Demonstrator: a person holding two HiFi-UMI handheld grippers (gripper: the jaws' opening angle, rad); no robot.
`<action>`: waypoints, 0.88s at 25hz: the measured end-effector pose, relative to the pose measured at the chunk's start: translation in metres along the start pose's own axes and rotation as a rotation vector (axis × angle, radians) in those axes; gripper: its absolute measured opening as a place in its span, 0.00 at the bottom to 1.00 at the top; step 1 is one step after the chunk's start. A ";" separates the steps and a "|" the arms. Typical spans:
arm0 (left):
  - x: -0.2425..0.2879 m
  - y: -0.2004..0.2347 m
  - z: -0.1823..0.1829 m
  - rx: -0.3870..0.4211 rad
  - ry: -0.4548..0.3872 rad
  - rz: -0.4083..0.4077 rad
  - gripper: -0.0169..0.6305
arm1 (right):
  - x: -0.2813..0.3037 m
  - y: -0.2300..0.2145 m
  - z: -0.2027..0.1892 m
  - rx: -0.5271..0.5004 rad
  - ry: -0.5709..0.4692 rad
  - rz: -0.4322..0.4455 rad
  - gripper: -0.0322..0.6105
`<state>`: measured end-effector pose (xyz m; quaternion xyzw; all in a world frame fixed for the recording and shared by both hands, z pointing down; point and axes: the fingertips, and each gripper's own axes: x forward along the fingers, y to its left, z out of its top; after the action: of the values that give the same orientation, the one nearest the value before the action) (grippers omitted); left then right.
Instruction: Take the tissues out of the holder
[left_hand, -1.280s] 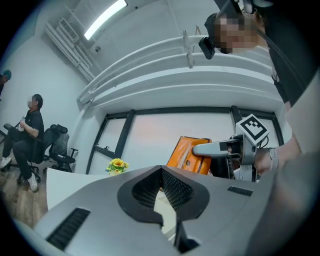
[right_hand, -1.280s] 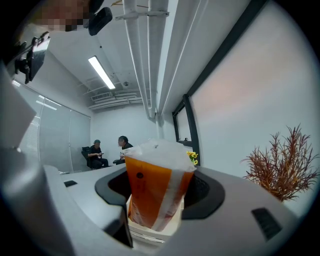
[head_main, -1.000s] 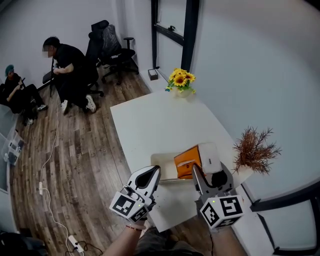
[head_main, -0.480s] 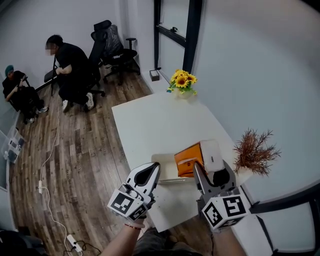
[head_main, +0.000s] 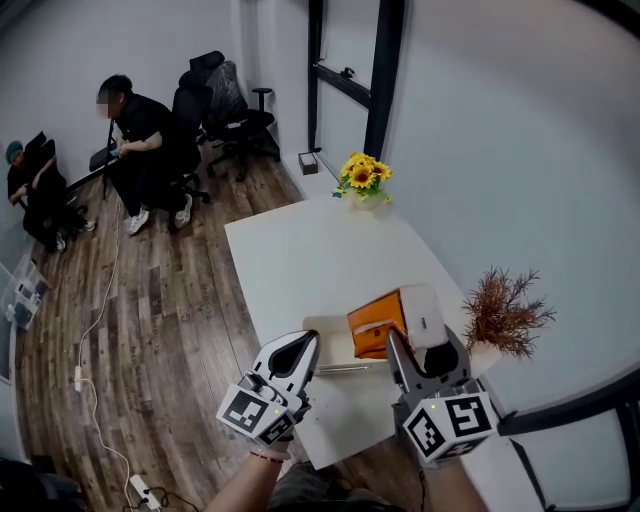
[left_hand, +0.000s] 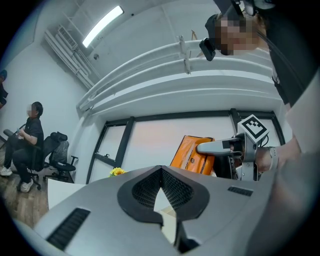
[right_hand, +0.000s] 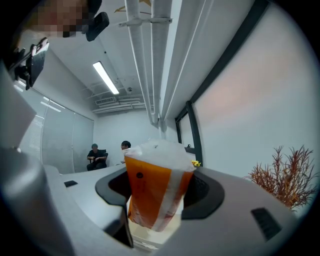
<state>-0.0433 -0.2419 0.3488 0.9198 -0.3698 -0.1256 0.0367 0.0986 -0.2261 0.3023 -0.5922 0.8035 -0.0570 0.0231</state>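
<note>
Far left, head view: two seated people (head_main: 140, 150) on the wood floor, well off the counter (head_main: 300, 255).

Left gripper (head_main: 308, 340): in its own view the jaws (left_hand: 161, 169) meet at the tips, with nothing between them. It hangs over the counter's near edge. That view also catches the right gripper side-on, which the head view doesn't give.

Holder (head_main: 322, 335): pale and flat on the counter between the two grippers.

Tissue pack (head_main: 372, 322): orange with a white end, raised over the holder's right side. Can't tell if its bottom clears the holder.

Right gripper (head_main: 421, 338): the head view hides the contact. Its own view shows the jaws (right_hand: 157, 186) standing fairly wide, clamped on both sides of the pack (right_hand: 152, 192).

Sunflowers (head_main: 363, 175) at the far edge, dried plant (head_main: 503, 313) at the right.
</note>
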 end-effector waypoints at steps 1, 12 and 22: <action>0.000 -0.001 0.001 -0.001 -0.004 -0.001 0.04 | -0.001 0.000 0.001 0.001 -0.002 -0.001 0.47; -0.004 -0.006 -0.002 -0.013 -0.013 0.010 0.04 | -0.007 -0.003 -0.004 0.013 0.007 -0.003 0.47; -0.010 -0.008 -0.008 -0.027 -0.004 0.021 0.04 | -0.009 -0.005 -0.006 0.045 0.010 -0.026 0.47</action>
<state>-0.0424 -0.2292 0.3569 0.9151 -0.3778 -0.1323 0.0497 0.1051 -0.2184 0.3088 -0.6017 0.7942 -0.0781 0.0315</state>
